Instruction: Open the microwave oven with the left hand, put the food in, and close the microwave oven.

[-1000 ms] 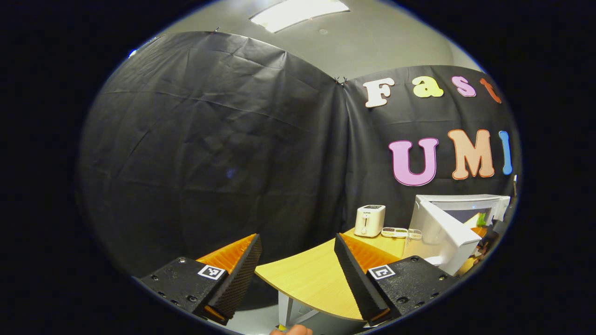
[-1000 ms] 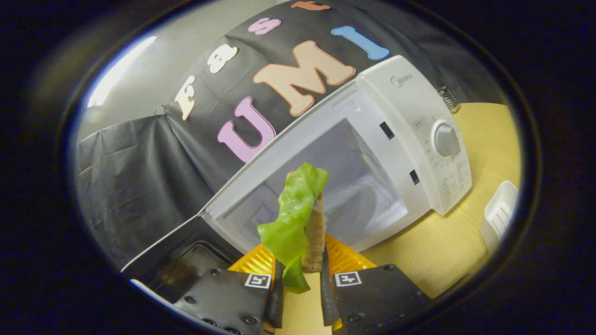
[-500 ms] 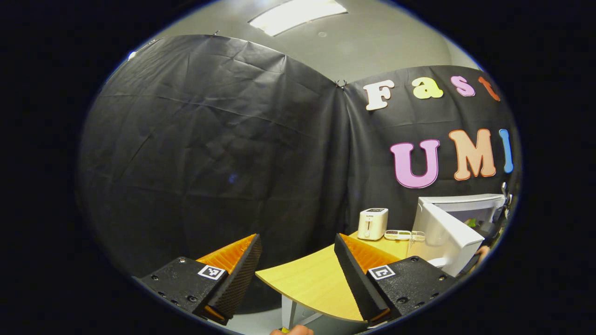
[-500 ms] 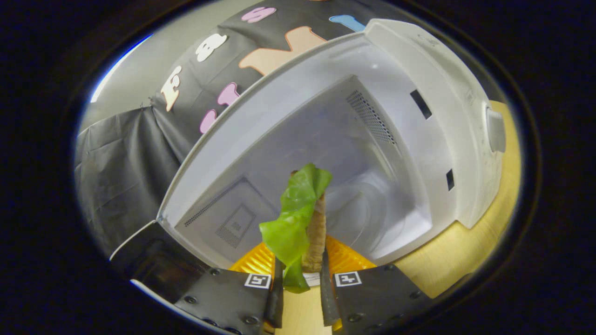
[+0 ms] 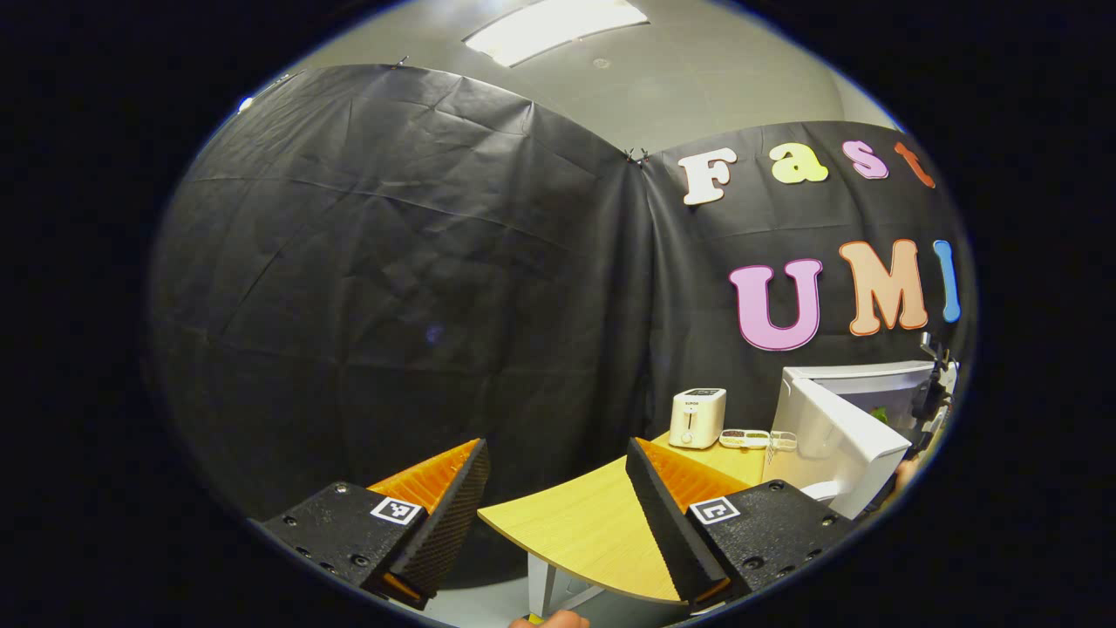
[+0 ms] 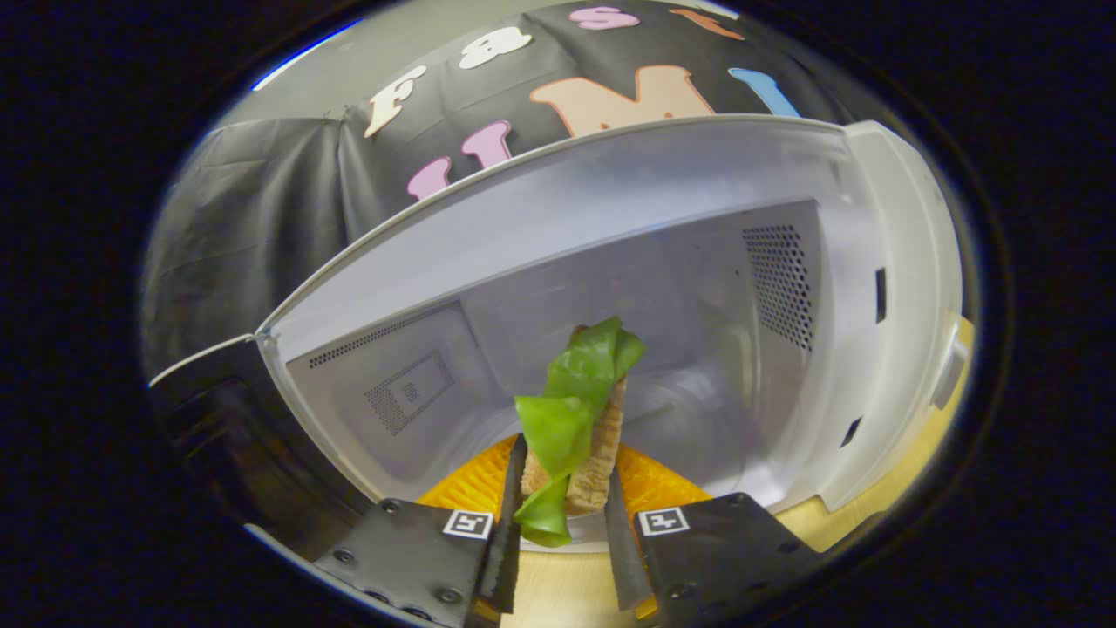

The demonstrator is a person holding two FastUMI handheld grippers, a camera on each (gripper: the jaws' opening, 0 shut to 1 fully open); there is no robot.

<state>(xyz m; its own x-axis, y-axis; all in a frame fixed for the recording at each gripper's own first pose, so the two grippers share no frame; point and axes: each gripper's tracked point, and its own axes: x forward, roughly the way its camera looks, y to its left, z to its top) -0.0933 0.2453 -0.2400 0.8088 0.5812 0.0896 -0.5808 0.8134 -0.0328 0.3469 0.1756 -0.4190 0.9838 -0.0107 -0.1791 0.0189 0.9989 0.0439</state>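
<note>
Microwave oven (image 6: 558,218): door (image 5: 841,445) swung open, so the opening step is judged done. Loading is under way; release of the food and closing of the door remain.

Cavity (image 6: 663,349): bare grey walls, perforated vents at left and right. Only the food is within its mouth, not yet resting on the cavity floor as far as can be told.

Bench (image 5: 584,523): carries the microwave, a white toaster (image 5: 696,417) and a small compartment tray (image 5: 745,438); tray contents too small to identify.

Right tongs (image 6: 562,523): narrow, clamped on the sandwich (image 6: 586,436), a bread slice with a lettuce leaf held upright.

Left tongs (image 5: 558,515): wide apart, holding nothing, well away from the microwave.
</note>
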